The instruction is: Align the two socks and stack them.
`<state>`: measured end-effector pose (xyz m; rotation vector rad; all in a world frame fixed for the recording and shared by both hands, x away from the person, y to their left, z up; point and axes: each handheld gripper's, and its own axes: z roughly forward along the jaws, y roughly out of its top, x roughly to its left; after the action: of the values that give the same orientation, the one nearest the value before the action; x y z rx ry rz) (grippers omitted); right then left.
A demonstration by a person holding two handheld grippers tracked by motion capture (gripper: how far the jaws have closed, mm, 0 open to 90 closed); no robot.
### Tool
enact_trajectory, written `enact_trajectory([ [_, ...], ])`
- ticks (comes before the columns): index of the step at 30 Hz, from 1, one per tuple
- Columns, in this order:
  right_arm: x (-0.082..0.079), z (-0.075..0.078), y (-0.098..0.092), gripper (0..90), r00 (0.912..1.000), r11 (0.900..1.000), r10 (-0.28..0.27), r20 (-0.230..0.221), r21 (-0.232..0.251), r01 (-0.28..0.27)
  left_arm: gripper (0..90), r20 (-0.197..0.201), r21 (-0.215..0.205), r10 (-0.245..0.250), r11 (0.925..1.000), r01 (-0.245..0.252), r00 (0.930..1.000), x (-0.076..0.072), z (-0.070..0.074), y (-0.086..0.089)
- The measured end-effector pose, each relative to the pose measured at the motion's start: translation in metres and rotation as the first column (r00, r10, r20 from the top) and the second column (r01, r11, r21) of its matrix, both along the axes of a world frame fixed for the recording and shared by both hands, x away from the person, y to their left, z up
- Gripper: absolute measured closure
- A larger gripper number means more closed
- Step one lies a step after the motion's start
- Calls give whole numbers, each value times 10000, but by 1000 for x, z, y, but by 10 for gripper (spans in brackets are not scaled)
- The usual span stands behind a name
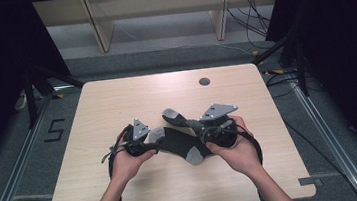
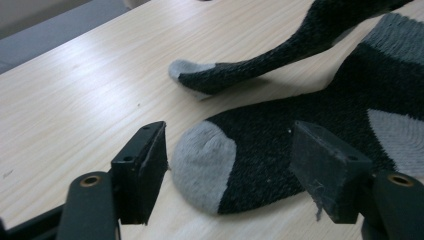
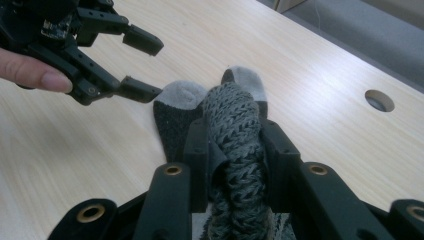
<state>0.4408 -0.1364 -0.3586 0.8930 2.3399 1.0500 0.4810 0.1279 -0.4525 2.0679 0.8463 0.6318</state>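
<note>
Jaws of the right gripper (image 3: 232, 150) are clamped on a dark knitted sock (image 3: 232, 130), bunched between the two black pads and lifted so that its grey toe hangs forward over the wood; in the high view that raised sock (image 1: 175, 117) slants up and away from the gripper toward the middle of the table. Jaws of the left gripper (image 2: 230, 170) stand wide apart and grip nothing: the grey toe of a second sock (image 2: 205, 167) lies flat on the table between them, nearer the left pad, with no pad pressing on it. This flat sock (image 1: 178, 143) stretches between the two hands, its dark body and a grey heel patch running toward the right hand (image 1: 237, 149). The left hand (image 1: 127, 161) holds its gripper low over the sock's toe end. Both socks rest on or above a pale wooden table (image 1: 116, 97), which has a round hole (image 1: 204, 81) near its far edge.
</note>
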Motion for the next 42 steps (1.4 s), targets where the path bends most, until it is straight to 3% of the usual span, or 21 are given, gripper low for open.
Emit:
enact_trajectory([
  [1,0,0,0,703,10000,10000,0,0,0,0,318,0,0,0,10000,0,10000,0,0,0],
  [2,1,2,0,704,10000,10000,-13,52,44,13,320,373,-2,-325,9995,325,9988,4,1,-5],
  [6,0,4,1,705,10000,9999,-57,13,89,57,321,537,211,-581,9981,570,9969,10,2,-14],
  [8,0,5,0,705,9999,9999,-47,96,101,46,314,663,640,-998,9934,956,9928,17,3,-22],
  [12,-1,7,0,705,10000,10000,-18,9,96,18,299,767,866,-1511,9857,1444,9855,29,1,-34],
  [15,-1,9,0,705,9999,9997,-129,52,184,128,308,677,745,-1867,9805,1816,9801,37,-5,-41],
  [16,-1,9,0,705,9999,9997,-141,59,190,140,311,690,1023,-1979,9764,1904,9778,40,-7,-41],
  [17,-1,9,0,705,9999,9997,-141,59,190,140,310,690,1023,-1979,9764,1904,9778,40,-7,-41],
  [18,-1,9,0,705,9999,9999,-58,162,148,55,310,653,1305,-2045,9721,1948,9767,42,-8,-42],
  [20,-1,11,0,705,9999,9999,8,119,113,-9,309,822,1262,-2152,9708,2041,9731,45,-11,-44],
  [23,-2,11,0,704,10000,10000,42,72,63,-43,313,953,1527,-2351,9637,2192,9673,49,-15,-48],
  [27,-3,12,2,704,9999,9999,1,108,101,-2,331,808,1434,-2338,9647,2208,9689,55,-17,-50],
  [30,-5,14,3,704,9996,9999,111,240,86,-113,384,664,1570,-2280,9638,2155,9714,60,-22,-49],
  [35,-6,18,2,704,9994,9999,126,324,114,-130,544,585,1638,-2390,9601,2269,9693,63,-25,-49],
  [39,-8,22,-1,704,9991,9997,73,429,216,-82,655,513,1418,-2359,9636,2268,9704,64,-23,-45],
  [40,-8,23,-3,704,9990,9995,16,445,306,-30,693,675,1221,-2369,9661,2276,9692,64,-22,-43],
  [41,-8,25,-4,704,9994,9994,-43,342,333,32,713,650,1410,-2470,9614,2361,9668,63,-19,-41],
  [42,-8,25,-4,704,9994,9994,-43,342,333,32,734,650,1410,-2470,9614,2361,9668,63,-19,-41],
])
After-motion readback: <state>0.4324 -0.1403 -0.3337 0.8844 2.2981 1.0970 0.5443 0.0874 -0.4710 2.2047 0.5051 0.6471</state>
